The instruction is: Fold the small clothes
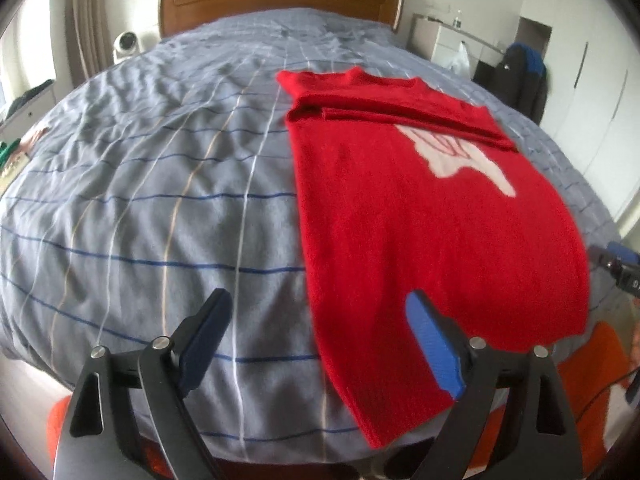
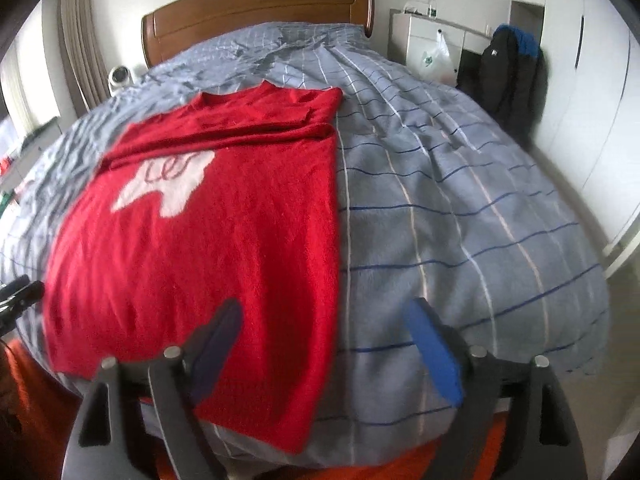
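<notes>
A red sweater [image 1: 420,216] lies flat on a bed [image 1: 160,200] covered by a grey-blue striped quilt. Its sleeves are folded across the chest, forming a band just below the collar, and a white motif [image 1: 452,156] shows on the front beneath that band.

The left hand-held gripper [image 1: 324,344] hangs over the near edge of the bed with its jaws spread wide and nothing between them. Its right blue pad [image 1: 432,344] sits in front of the sweater's hem, while its left pad [image 1: 208,340] is over bare quilt; the sweater stretches away ahead and to the right of this gripper. Whether the right pad touches the fabric is hard to judge through the blur.

The right hand-held gripper [image 2: 328,348] is likewise spread apart and empty. Its left pad [image 2: 218,344] stands over the sweater [image 2: 200,240] near the hem, its right pad [image 2: 434,352] over the quilt [image 2: 460,200]; the garment lies ahead and to the left of it. The sweater's right long edge runs straight away from between the two pads.

Beyond the garment, at the far end, stands a wooden headboard [image 2: 256,8].
</notes>
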Action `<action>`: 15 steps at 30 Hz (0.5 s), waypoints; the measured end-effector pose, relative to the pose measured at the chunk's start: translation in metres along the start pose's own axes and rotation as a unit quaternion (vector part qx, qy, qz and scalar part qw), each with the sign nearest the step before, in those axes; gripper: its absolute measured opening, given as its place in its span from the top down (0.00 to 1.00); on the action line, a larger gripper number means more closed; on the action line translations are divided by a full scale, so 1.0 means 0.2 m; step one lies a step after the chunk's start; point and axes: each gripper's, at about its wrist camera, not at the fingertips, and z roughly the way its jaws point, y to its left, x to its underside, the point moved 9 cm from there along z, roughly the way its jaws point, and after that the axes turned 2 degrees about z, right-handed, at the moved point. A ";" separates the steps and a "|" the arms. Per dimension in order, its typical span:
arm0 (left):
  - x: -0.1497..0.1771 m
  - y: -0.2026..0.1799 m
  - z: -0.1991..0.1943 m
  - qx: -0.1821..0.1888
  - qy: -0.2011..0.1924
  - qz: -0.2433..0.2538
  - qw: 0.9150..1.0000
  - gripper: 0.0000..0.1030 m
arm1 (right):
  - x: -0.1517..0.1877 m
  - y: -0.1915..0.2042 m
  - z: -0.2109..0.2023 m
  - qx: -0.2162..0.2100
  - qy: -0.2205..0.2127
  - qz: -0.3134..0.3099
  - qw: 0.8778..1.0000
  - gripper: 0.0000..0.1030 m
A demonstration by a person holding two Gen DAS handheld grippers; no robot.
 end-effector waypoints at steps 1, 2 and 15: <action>0.01 0.00 0.00 -0.002 0.000 0.000 1.000 0.13 | 0.00 0.00 0.00 0.006 -0.001 -0.002 1.000 0.19; 0.00 0.00 0.00 -0.003 0.001 -0.001 1.000 0.13 | 0.00 0.00 -0.01 0.013 -0.001 -0.004 1.000 0.19; 0.10 0.07 0.05 -0.041 0.016 -0.010 0.999 0.12 | 0.05 -0.03 0.01 0.069 0.002 -0.027 0.997 0.19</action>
